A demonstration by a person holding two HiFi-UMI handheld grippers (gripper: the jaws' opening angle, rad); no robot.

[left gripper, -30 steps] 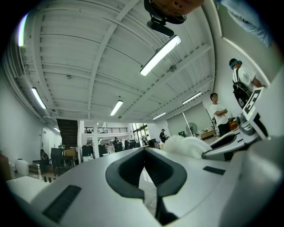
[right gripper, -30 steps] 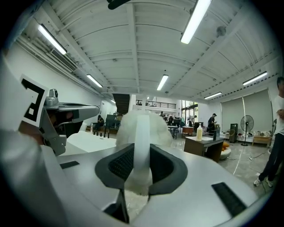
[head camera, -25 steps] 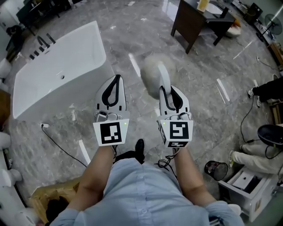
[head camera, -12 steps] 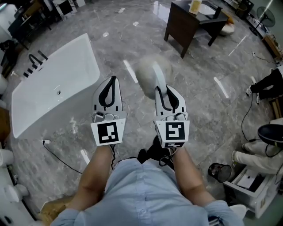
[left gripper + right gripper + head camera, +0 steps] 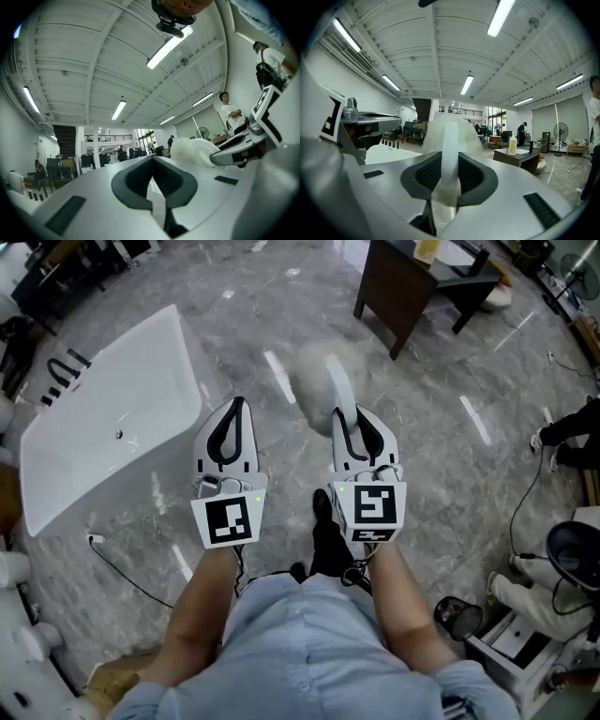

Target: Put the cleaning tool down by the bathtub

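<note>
The cleaning tool (image 5: 317,379) has a white handle and a fluffy pale head; it points forward over the grey marble floor. My right gripper (image 5: 345,418) is shut on its handle (image 5: 450,154), and the fluffy head (image 5: 449,130) shows beyond the jaws. My left gripper (image 5: 238,406) is held level beside it, shut, with nothing between its fingers (image 5: 152,161). The tool's head (image 5: 194,150) also shows to the right in the left gripper view. The white bathtub (image 5: 112,418) stands on the floor to the left, ahead of the left gripper.
A dark wooden table (image 5: 405,285) stands ahead on the right. A black cable (image 5: 127,570) trails over the floor by the tub's near corner. A black bin (image 5: 455,617) and a white box (image 5: 506,638) lie at the lower right. A person's legs (image 5: 567,432) reach in at the right edge.
Both grippers keep the same pose and grip. The view has shifted a little as I step; my black shoe now shows further forward between the grippers.
</note>
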